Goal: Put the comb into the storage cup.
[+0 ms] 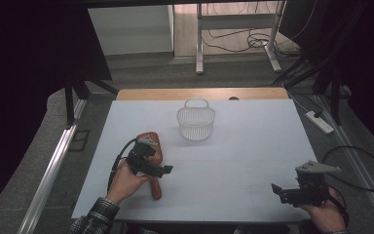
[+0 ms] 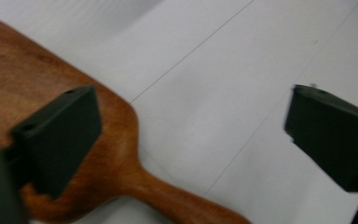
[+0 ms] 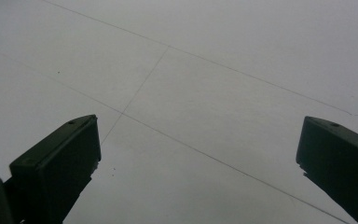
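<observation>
Wooden paddle board [image 2: 51, 93] lies flat on bench [image 1: 253, 146], left side, under our left claw [image 1: 164, 170]. Claw wide open, holding nothing. Board looks stiff, smooth; we judge narrow handle best grip. Right claw [image 1: 278, 191] open, empty.

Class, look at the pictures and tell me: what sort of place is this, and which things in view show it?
Probably a lab or workshop set up for recording. A table with a plain white cover stands among dark curtains, loose cables trail over the floor behind it, and a power strip lies beside it.
</observation>
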A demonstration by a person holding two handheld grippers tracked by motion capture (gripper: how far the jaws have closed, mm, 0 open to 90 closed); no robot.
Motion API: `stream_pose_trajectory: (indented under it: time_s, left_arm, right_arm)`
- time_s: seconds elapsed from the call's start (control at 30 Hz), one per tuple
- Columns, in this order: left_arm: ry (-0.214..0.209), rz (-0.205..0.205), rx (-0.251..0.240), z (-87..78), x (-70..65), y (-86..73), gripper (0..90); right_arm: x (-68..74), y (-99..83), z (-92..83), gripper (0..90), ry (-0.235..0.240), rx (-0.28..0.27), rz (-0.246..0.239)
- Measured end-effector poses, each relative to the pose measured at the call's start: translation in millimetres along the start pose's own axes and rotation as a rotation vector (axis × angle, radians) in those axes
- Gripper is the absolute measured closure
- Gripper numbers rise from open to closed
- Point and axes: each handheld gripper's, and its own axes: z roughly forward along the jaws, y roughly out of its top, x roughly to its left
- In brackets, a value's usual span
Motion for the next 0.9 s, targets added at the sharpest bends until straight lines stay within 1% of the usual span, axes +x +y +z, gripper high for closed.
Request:
stream_pose_trajectory:
  time_s: [0.07, 0.1, 0.13, 0.17, 0.27, 0.33, 0.4, 0.57, 0.63, 0.67, 0.77, 0.83, 0.9]
  left_arm:
    - [-0.007, -0.009, 0.017, 0.2, 0.3, -1.2, 17.7]
    - [-0.009, -0.014, 0.022, 0.4, 0.4, -1.3, 24.2]
    - [-0.009, -0.023, 0.024, 0.9, 0.1, -1.6, 27.5]
    - [-0.007, -0.028, 0.027, 1.0, -0.1, -1.7, 33.0]
    - [0.01, -0.04, 0.031, 0.3, -0.7, -2.2, 43.6]
    - [0.006, -0.049, 0.027, -0.8, 0.2, -2.6, 52.4]
    - [0.002, -0.049, 0.02, -1.8, 1.2, -3.7, 60.0]
    - [-0.017, -0.056, 0.022, -0.5, 3.2, -6.8, 79.4]
    - [-0.014, -0.049, 0.03, 1.2, 2.6, -8.6, 86.4]
    - [-0.007, -0.043, 0.036, 2.0, 2.3, -9.2, 88.6]
    - [-0.006, -0.038, 0.037, 3.6, 2.1, -10.8, 88.7]
    - [0.002, -0.027, 0.042, 4.7, 2.8, -12.3, 88.7]
    - [-0.002, -0.031, 0.051, 6.6, 4.7, -14.6, 88.7]
  right_arm:
    - [0.2, 0.0, 0.0, 0.0, 0.002, 0.001, -0.002]
    - [0.3, 0.0, 0.0, 0.2, 0.002, 0.002, -0.005]
    - [0.4, 0.0, 0.0, 0.5, 0.002, 0.002, -0.007]
    - [0.6, 0.0, -0.1, 0.7, 0.004, 0.003, -0.009]
    - [1.1, 0.0, 0.1, 0.8, 0.003, 0.004, -0.015]
    - [1.2, 0.0, 0.1, 0.8, 0.003, 0.005, -0.016]
    - [1.1, 0.0, 0.2, 1.0, 0.004, 0.006, -0.016]
    - [1.3, 0.2, 0.7, 1.4, 0.004, 0.009, -0.018]
    - [1.6, 0.3, 0.9, 1.5, 0.003, 0.011, -0.02]
    - [1.7, 0.3, 1.0, 1.5, 0.002, 0.012, -0.021]
    - [1.8, 0.4, 1.2, 1.6, 0.001, 0.013, -0.022]
    - [1.8, 0.3, 1.2, 1.7, 0.002, 0.013, -0.023]
    - [1.8, 0.4, 1.3, 1.7, 0.001, 0.014, -0.024]
